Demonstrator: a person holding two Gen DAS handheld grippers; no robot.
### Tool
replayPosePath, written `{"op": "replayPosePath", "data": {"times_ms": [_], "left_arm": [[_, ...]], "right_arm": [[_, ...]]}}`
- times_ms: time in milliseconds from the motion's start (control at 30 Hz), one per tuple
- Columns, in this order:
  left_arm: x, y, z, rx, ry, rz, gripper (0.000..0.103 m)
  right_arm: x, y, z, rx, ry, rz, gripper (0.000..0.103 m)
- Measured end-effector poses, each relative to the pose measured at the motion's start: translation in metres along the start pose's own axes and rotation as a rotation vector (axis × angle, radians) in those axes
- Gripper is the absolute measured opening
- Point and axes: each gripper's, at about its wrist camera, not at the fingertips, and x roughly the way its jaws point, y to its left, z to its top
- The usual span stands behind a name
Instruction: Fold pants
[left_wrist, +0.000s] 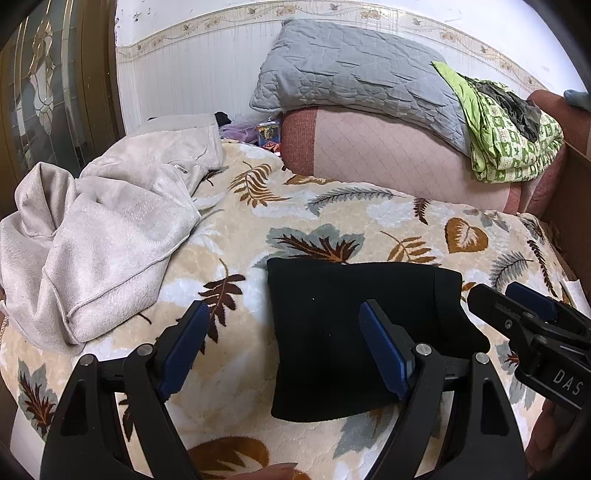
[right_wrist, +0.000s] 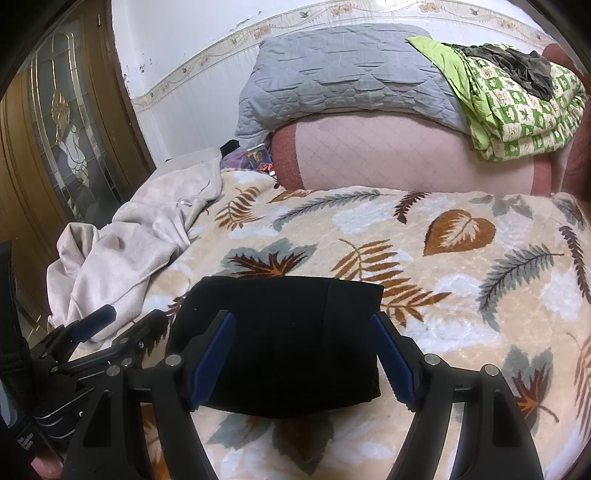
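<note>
Both tools hang low over the bed, pointing forward toward the wall. The left tool (left_wrist: 284, 325) stands wide open with nothing between its blue pads; its right finger (left_wrist: 384, 354) overlaps the black cloth in the picture, though whether it touches cannot be told. The right tool (right_wrist: 304, 334) is likewise spread wide and grips nothing, its two fingers framing the cloth on either side. In the left wrist view the right tool appears at 3 o'clock, partly cut off by the frame edge; in the right wrist view the left tool shows at 8 o'clock, tangled in shadow and hard to read.

One pair of black pants (right_wrist: 280, 343) lies folded into a compact rectangle on the leaf-patterned blanket (right_wrist: 461, 266), at about 6 o'clock in both views, just ahead of the tools. Its near edge is hidden behind the fingers.

One crumpled beige garment (left_wrist: 99, 240) sprawls at 9 o'clock, well apart from the pants. At 12 o'clock a pink quilted bolster (left_wrist: 388, 158) carries one grey quilted pillow (left_wrist: 354, 70) and, toward 2 o'clock, one green patterned bundle (left_wrist: 506, 136) with a dark cloth on top. A few small colourful items sit in the gap beside the bolster, too small to identify. A wooden door with patterned glass (right_wrist: 66, 122) fills 10 o'clock
</note>
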Motion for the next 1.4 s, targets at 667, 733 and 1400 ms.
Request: {"op": "replayPosePath", "data": {"times_ms": [667,733,1400], "left_arm": [[0.006,-0.002,-0.002,0.003,0.01,0.014,0.084],[0.007,-0.002,-0.002,-0.002,0.017,0.012,0.084],[0.012,-0.008,-0.008,-0.003,0.042,0.012,0.084]], "right_arm": [[0.008,0.0,-0.002,0.0,0.01,0.008,0.078],[0.008,0.0,-0.002,0.0,0.011,0.007,0.078],[0.012,-0.006,-0.007,0.011,0.023,0.018,0.079]]}}
